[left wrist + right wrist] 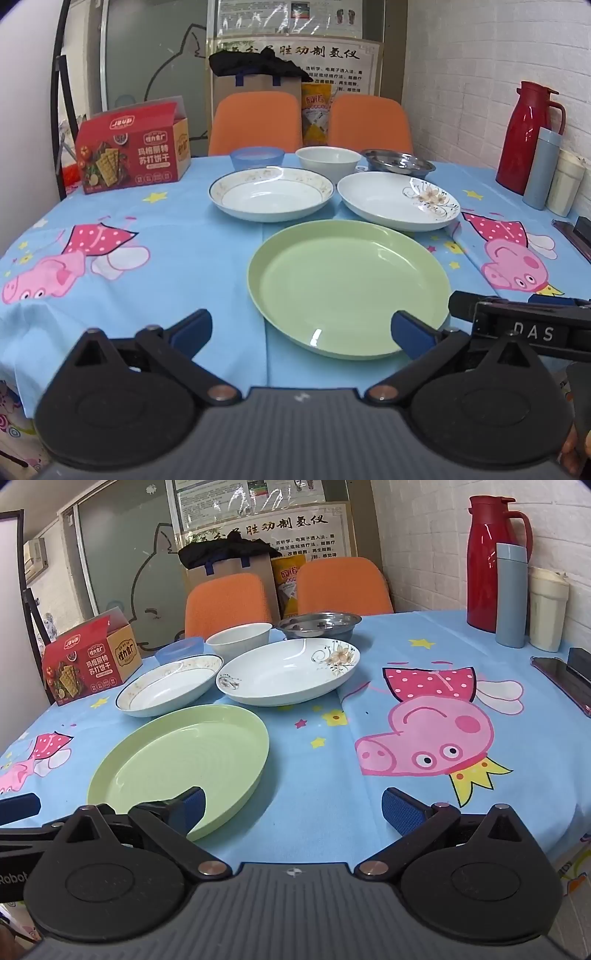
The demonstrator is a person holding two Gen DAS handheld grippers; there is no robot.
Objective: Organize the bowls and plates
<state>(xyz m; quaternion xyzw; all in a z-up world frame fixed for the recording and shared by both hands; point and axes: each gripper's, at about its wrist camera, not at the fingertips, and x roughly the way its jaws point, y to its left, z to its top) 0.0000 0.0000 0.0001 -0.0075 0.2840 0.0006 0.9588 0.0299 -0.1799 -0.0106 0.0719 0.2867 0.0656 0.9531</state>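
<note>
A green plate (347, 284) lies nearest me on the blue tablecloth; it also shows in the right wrist view (184, 764). Behind it are a gold-rimmed white plate (271, 194) (168, 688) and a flowered white plate (397, 201) (288, 672). Farther back stand a blue bowl (256, 157) (181, 648), a white bowl (328, 158) (238, 637) and a steel bowl (397, 164) (317, 624). My left gripper (303, 332) is open and empty over the green plate's near rim. My right gripper (293, 808) is open and empty, just right of that plate.
A red cracker box (131, 155) stands at the back left. A red thermos (487, 565), blue flask (511, 594) and cream cup (546, 609) stand by the right wall. A phone (561, 679) lies at the right edge. Two orange chairs (255, 122) stand behind the table.
</note>
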